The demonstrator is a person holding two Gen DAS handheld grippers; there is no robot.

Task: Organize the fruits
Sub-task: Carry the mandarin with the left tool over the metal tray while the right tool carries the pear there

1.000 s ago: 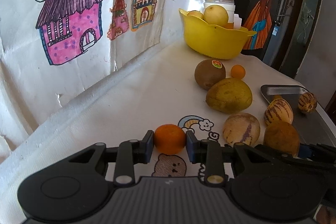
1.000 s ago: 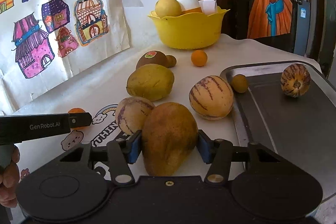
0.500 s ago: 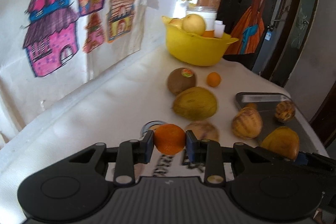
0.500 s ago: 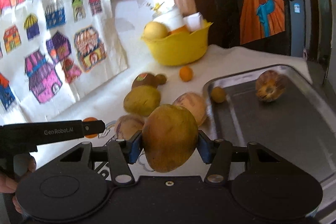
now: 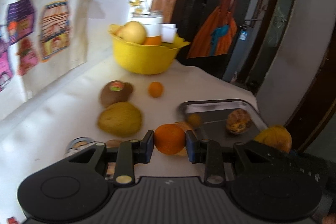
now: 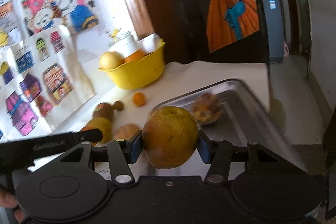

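Left wrist view: the left tool [image 5: 169, 142] is clenched on an orange [image 5: 169, 141], both blue pads pressed against its sides, the fruit held above the near part of the desk [image 5: 63, 102]. To the right the right tool appears as a dark bar carrying a yellow-brown mango [image 5: 275, 138] near the right edge of the metal tray [image 5: 212, 103]. On the tray lie a striped melon [image 5: 238, 122] and, near its left rim, a small yellow fruit [image 5: 194, 119], both blurred. On the white cloth left of the tray lie a yellow-green melon [image 5: 119, 119], a brown fruit with a sticker [image 5: 115, 92] just beyond it, and a small tangerine [image 5: 155, 89] apart to the right. At the far end stands a yellow bowl [image 5: 145, 58] holding a pale round fruit [image 5: 134, 33] and an orange piece.

Right wrist view: the right tool [image 6: 170, 144] grips the mango [image 6: 170, 136] between its pads, the fruit lifted and seen over the near left part of the tray [image 6: 241, 98]. The striped melon [image 6: 206, 111] lies on the tray just beyond the mango. The left tool enters from the left as a black bar [image 6: 52, 144]. The bowl [image 6: 136, 72] stands far left of the tray, with the tangerine [image 6: 139, 99] on the cloth in front of it. Children's drawings [image 6: 42, 77] hang on the wall to the left.
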